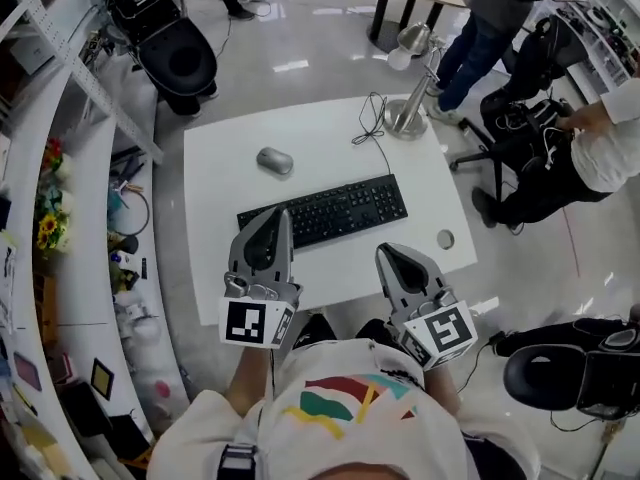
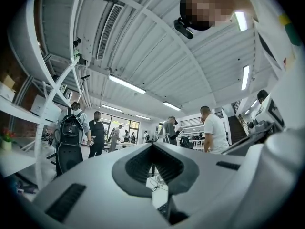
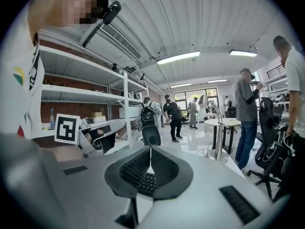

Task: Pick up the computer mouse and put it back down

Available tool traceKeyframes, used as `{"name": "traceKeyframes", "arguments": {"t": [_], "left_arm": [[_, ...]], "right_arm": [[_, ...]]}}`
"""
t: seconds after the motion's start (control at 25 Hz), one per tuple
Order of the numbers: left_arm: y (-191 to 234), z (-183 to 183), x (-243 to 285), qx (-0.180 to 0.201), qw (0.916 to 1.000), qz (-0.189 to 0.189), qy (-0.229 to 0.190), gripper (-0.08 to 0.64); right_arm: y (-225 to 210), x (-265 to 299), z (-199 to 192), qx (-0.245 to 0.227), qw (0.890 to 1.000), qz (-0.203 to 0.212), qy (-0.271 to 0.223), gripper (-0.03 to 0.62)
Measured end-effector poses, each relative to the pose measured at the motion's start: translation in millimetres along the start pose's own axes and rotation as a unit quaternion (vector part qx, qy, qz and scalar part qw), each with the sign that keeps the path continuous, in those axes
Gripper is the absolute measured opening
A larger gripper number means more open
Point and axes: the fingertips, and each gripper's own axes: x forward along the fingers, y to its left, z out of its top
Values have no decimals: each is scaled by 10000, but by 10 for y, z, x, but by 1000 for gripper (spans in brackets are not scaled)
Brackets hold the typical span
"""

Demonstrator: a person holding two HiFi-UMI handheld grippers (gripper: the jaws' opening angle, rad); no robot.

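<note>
The grey computer mouse (image 1: pixel 274 160) lies on the white table (image 1: pixel 210 188), behind the left end of a black keyboard (image 1: pixel 325 210). My left gripper (image 1: pixel 283 214) hovers at the table's near edge, its tip over the keyboard's left part, well short of the mouse; its jaws meet, with nothing between them. My right gripper (image 1: pixel 386 254) is at the near edge just in front of the keyboard, shut and empty. In the left gripper view the left gripper (image 2: pixel 153 146) points slightly upward and the mouse is hidden. Through the right gripper (image 3: pixel 150 150) I see keyboard keys (image 3: pixel 144 183).
A silver desk lamp (image 1: pixel 408 108) with a black cable stands at the table's far right. A round cable hole (image 1: pixel 446 239) is near the right edge. People and office chairs (image 1: pixel 525 133) stand to the right, shelving (image 1: pixel 60 218) to the left, and a black seat (image 1: pixel 172 53) behind.
</note>
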Motion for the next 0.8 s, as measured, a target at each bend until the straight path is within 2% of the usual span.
{"name": "traceKeyframes", "arguments": {"t": [0.12, 0.28, 0.44, 0.64, 0.8], "left_arm": [[160, -40, 160, -19, 10000, 63, 29, 46], [400, -255, 203, -274, 9973, 575, 366, 46], [608, -179, 163, -303, 9935, 1040, 342, 46], [567, -81, 146, -136, 9880, 1518, 259, 46], [499, -100, 303, -53, 9857, 1653, 314, 46]], "right_arm": [[-55, 270, -51, -32, 9995, 36, 316, 14], [-106, 527, -66, 92, 9978, 442, 478, 14], [-59, 853, -10, -1, 9940, 950, 550, 14], [-80, 1035, 69, -70, 9885, 1427, 498, 15], [-226, 1132, 53, -160, 9836, 1731, 477, 15]]}}
